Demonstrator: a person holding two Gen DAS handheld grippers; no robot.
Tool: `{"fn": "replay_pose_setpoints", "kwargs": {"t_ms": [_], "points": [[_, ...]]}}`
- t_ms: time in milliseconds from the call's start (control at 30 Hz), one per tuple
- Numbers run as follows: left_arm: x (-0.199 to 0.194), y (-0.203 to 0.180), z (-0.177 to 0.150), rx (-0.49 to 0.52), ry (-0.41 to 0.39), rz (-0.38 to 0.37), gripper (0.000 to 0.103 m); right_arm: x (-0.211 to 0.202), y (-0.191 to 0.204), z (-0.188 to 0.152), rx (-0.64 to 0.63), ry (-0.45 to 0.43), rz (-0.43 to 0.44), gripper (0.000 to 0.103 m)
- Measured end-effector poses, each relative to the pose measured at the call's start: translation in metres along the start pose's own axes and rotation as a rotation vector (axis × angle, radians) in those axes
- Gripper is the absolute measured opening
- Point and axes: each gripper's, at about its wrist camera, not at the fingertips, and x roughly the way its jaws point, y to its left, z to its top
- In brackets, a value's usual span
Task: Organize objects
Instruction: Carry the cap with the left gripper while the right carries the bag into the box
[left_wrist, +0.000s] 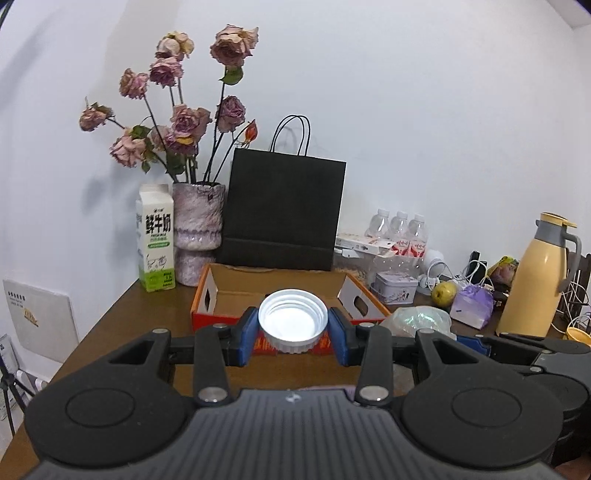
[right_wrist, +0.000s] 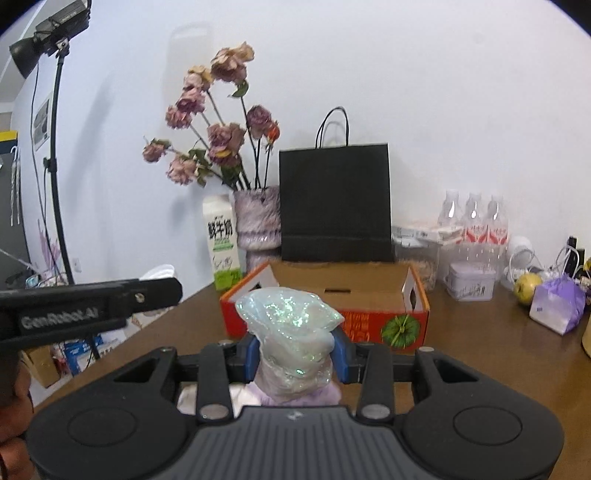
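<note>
Squarely between left fingers (left_wrist: 338, 334) — white lid (left_wrist: 293, 319).

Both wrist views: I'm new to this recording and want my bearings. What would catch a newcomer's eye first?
Each tool holds something up front: the left tool grips a white ribbed lid, the right tool a glittery iridescent bag. Just beyond them an open orange cardboard box sits on the brown table. At the wall behind it stand a black paper bag and a vase of dried pink roses.

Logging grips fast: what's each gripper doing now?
Left gripper: closed on a white lid.
Right gripper: closed on a shiny bag.
</note>
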Motion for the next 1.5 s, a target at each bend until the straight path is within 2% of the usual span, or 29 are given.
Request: {"fn": "replay_pose_setpoints", "kwargs": {"t_ms": [433,567,900,1133,1500], "points": [[0.065,-0.006,0.047,0.015,0.037,0.035,0.041,0.046,-0.018,0.051,-0.004,-0.023,-0.022,0.037],[0.092,-0.004,0.058,0.008,0.051,0.04,0.041,0.072,-0.025,0.062,-0.012,-0.015,-0.032,0.037],[0.179,0.014,0.079,-0.022,0.152,0.071,0.041,0.145,-0.044,0.086,-0.023,0.033,-0.042,0.037],[0.24,0.032,0.084,-0.056,0.238,0.119,0.041,0.205,-0.069,0.093,-0.016,0.111,-0.048,0.037],[0.316,0.052,0.072,-0.028,0.359,0.22,0.041,0.285,-0.099,0.08,0.011,0.264,-0.052,0.037]]}}
